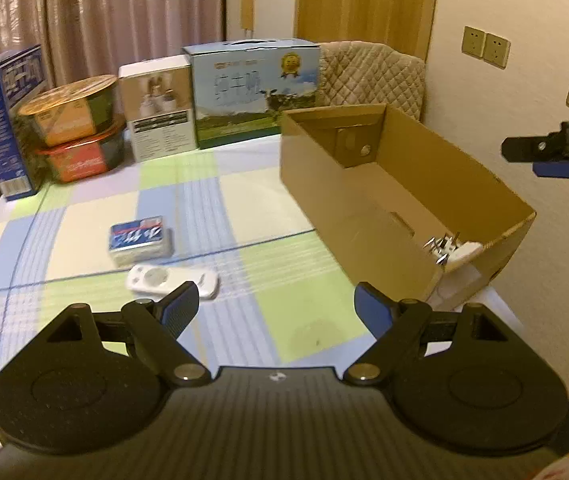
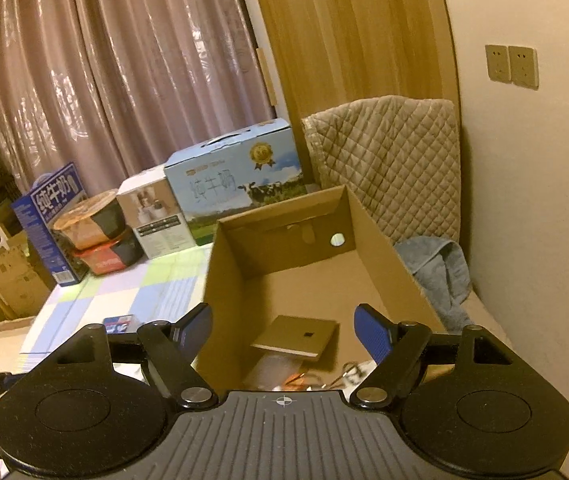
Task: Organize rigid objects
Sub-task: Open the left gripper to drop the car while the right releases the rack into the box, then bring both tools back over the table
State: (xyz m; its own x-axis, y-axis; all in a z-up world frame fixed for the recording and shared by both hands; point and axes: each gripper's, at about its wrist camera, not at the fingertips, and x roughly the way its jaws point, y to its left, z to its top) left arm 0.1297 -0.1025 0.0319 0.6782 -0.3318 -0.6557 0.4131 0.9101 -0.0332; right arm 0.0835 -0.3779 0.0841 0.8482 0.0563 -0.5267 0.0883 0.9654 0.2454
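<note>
While both claws gape empty, the white remote (image 1: 172, 281) lies lengthwise left-right.

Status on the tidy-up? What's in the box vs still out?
Done: cardboard box already holds a white plug and a flat brown card. In hand: nothing; left tool and right tool are both open and empty. Left: blue tin and white remote on the tablecloth.

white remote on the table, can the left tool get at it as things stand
Probably yes. The left tool is open and empty, and the white remote lies flat on the checked cloth just beyond its left finger. Only the small blue tin sits close behind it; the cardboard box stands well aside.
</note>
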